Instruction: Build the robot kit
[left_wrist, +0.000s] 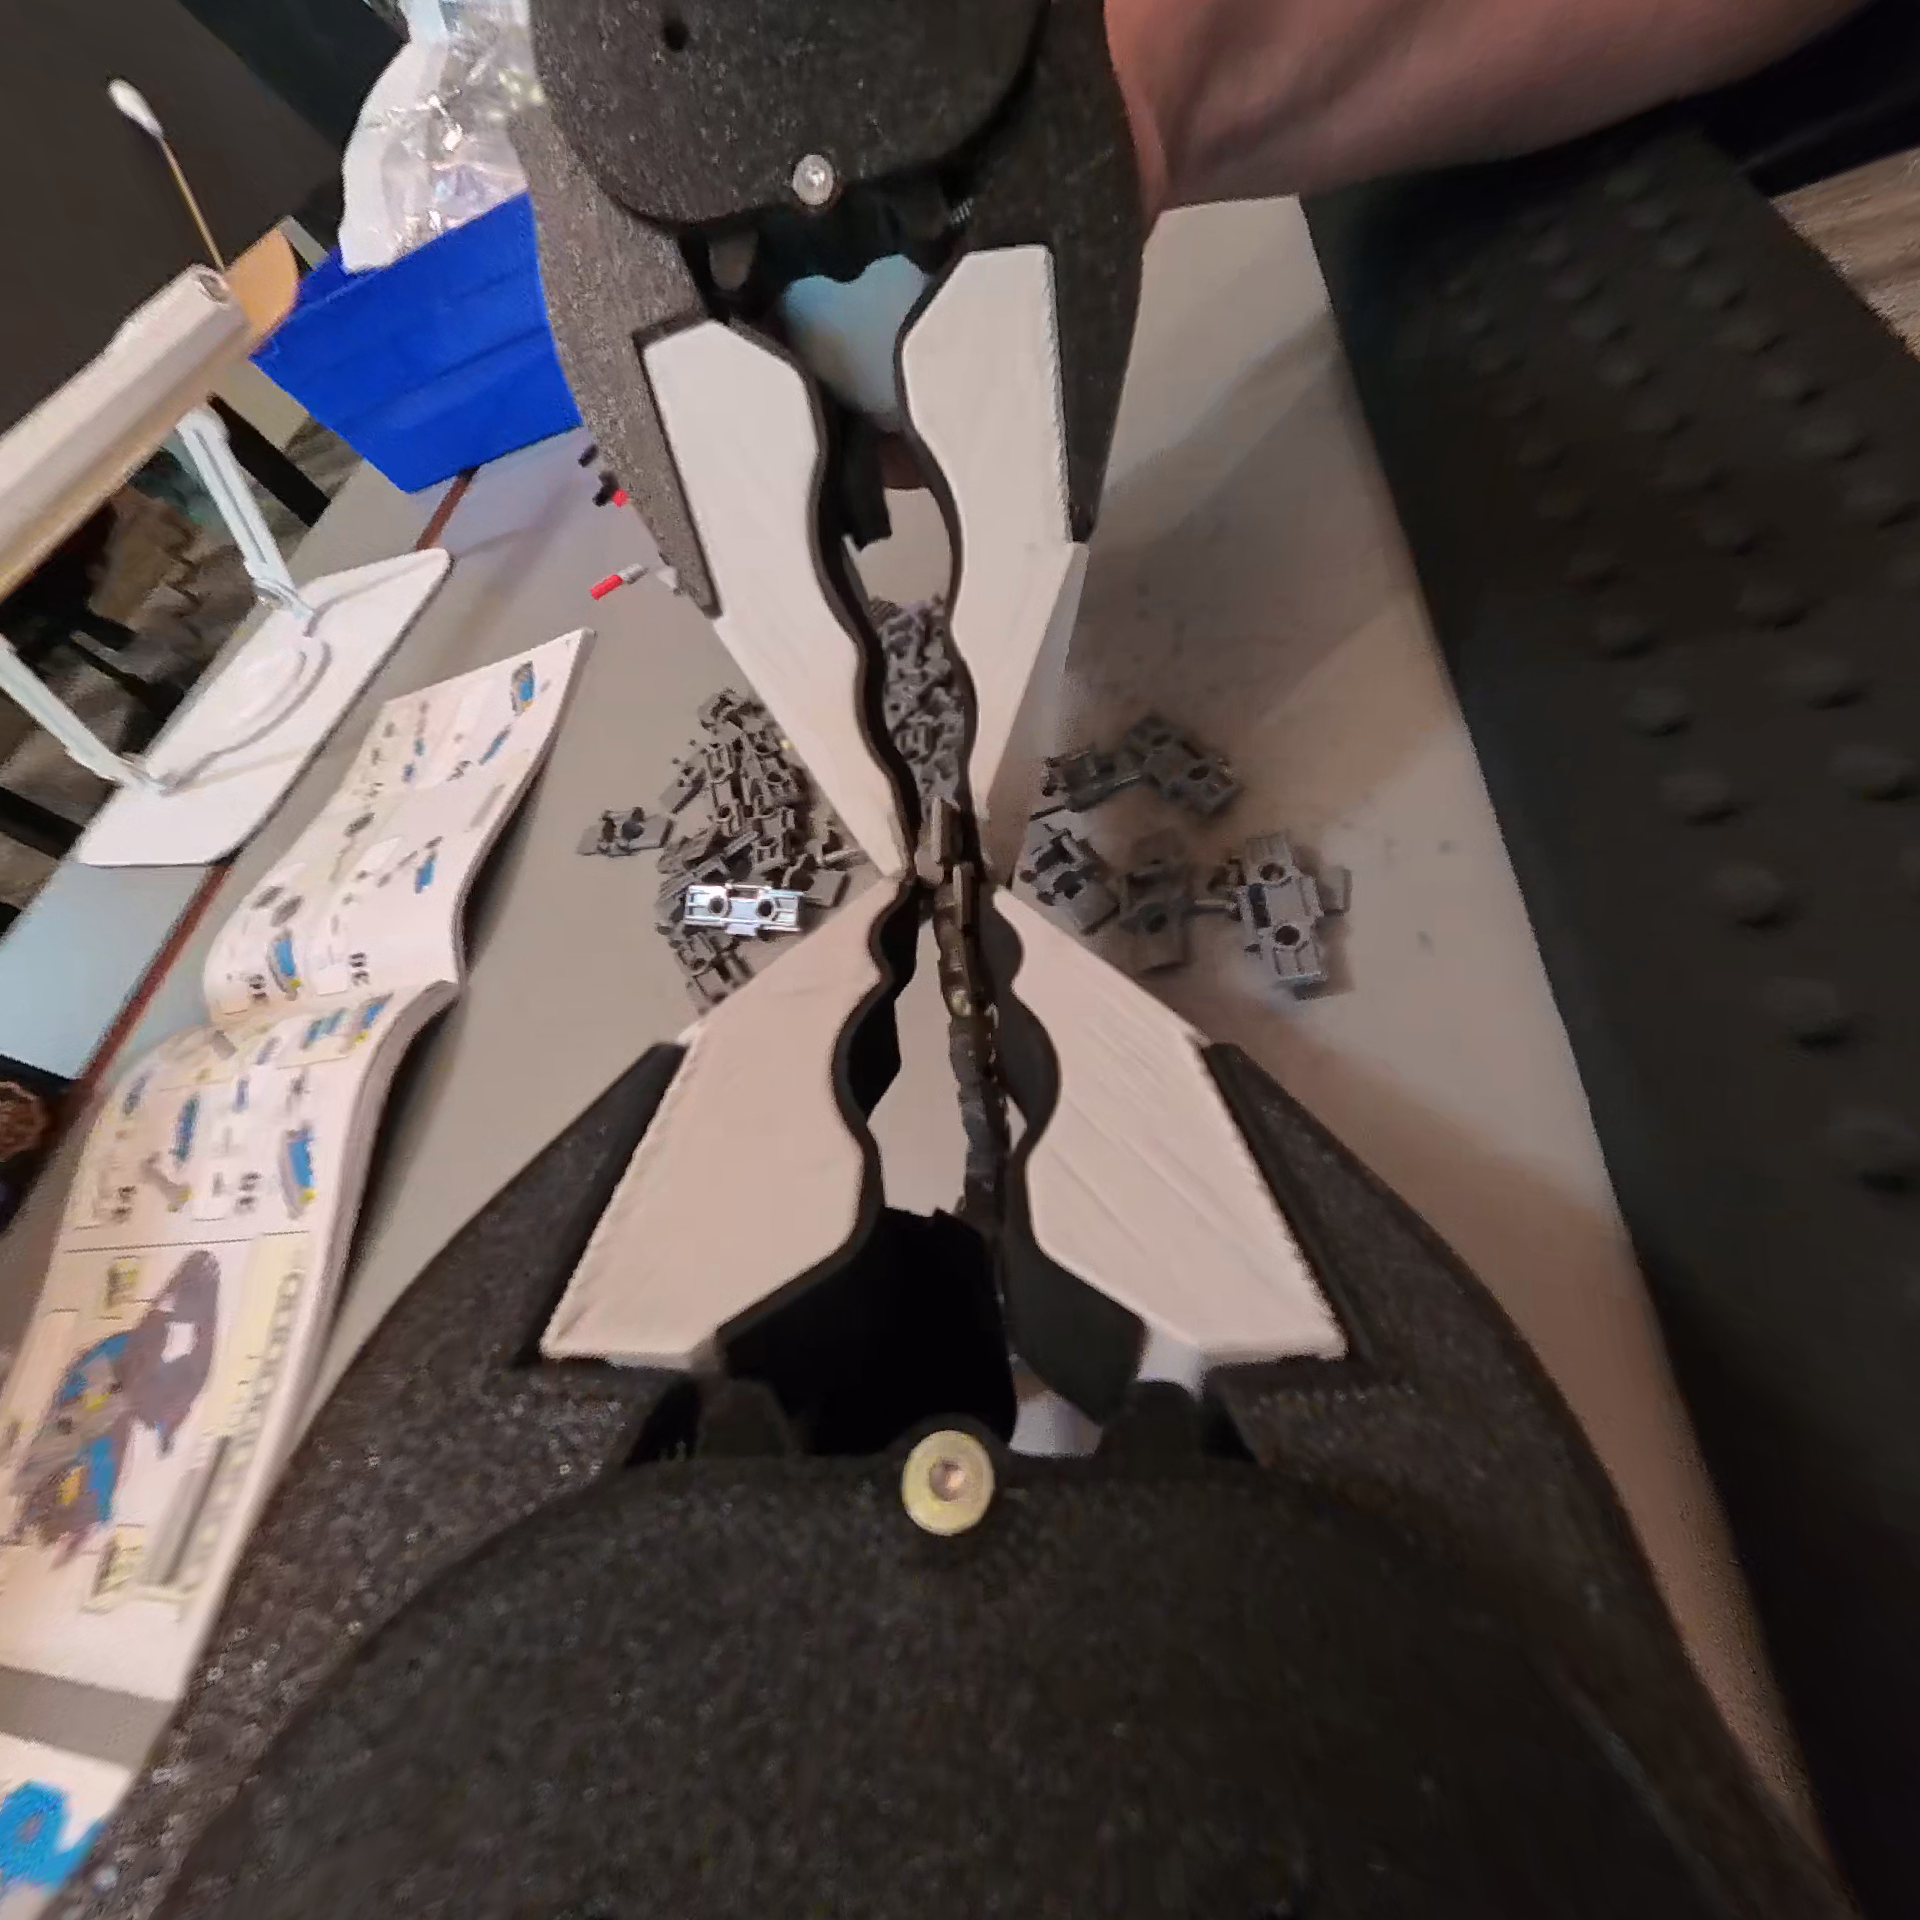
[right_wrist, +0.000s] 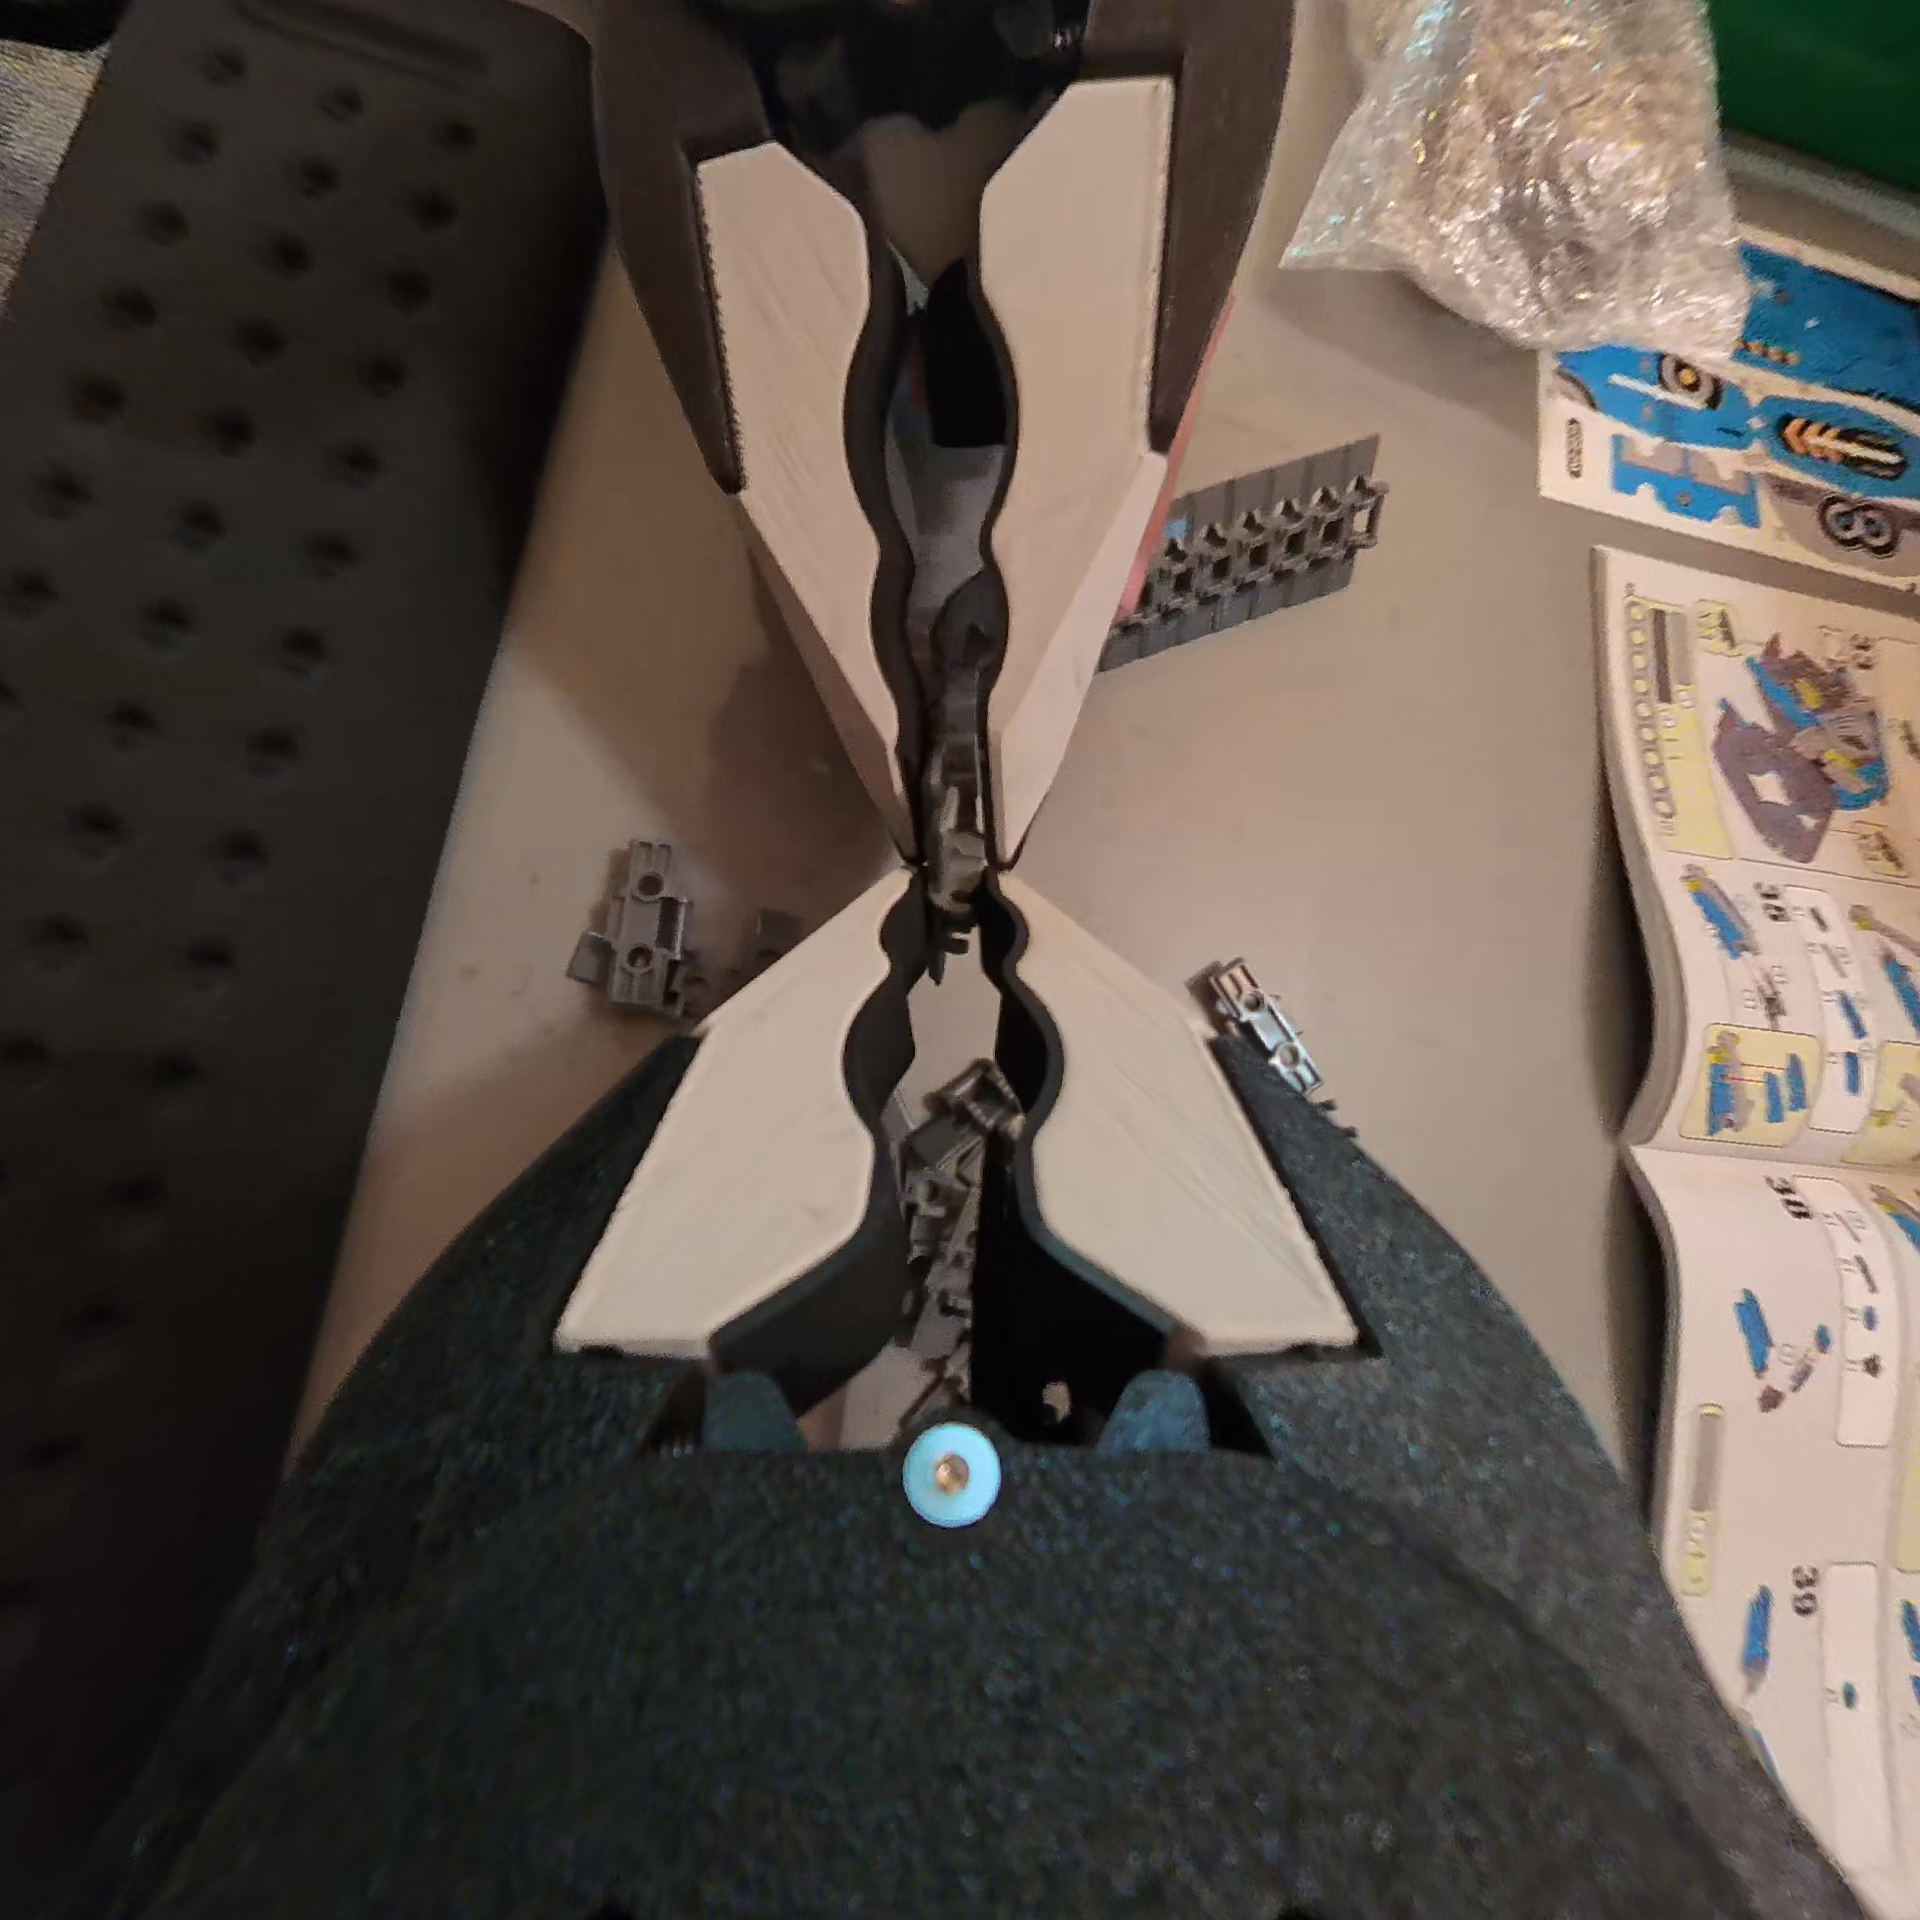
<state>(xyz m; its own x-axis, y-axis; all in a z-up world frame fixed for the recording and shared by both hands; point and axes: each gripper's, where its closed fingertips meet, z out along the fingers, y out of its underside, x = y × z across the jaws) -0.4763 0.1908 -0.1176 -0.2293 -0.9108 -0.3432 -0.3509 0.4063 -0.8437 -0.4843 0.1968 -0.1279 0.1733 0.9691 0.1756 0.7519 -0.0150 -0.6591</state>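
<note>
**Grey links pinched tip to tip above a crowded bench**

Left wrist view: your left gripper (left_wrist: 951, 904) has its jaws drawn narrow on a short link chain (left_wrist: 961, 997) that runs back between them. The right gripper (left_wrist: 940, 831) comes in from the far side, nose to nose with yours, a hand (left_wrist: 1351, 94) behind it. Below the tips, a pile of loose links (left_wrist: 748, 831) sits unjoined on the bench (left_wrist: 540, 727), with a smaller scatter of links (left_wrist: 1174, 883) on the other side. An open booklet (left_wrist: 343, 883) lies near the pile, and beyond it a white lamp base (left_wrist: 270, 717) and a blue bin (left_wrist: 436, 343). A black studded panel (left_wrist: 1662, 623) walls off the opposite side, so you have little room there.

Right wrist view: your right gripper (right_wrist: 951, 894) is likewise closed narrow on the link chain (right_wrist: 940, 1195), which carries on into the jaws of the left gripper (right_wrist: 951, 831); the chain hangs in the air between the two. One joined strip (right_wrist: 1247, 561) lies flat on the bench (right_wrist: 1299, 831) just past the tips, so some linking looks done, and many pieces remain. A single link (right_wrist: 639, 930) rests beside the black panel (right_wrist: 208, 727), another link (right_wrist: 1262, 1023) just beside your jaw. The booklet (right_wrist: 1766, 935), a sticker sheet (right_wrist: 1714, 436) and a crinkled plastic bag (right_wrist: 1507, 156) take up the other side. The barest patch lies between the strip and the booklet.
</note>
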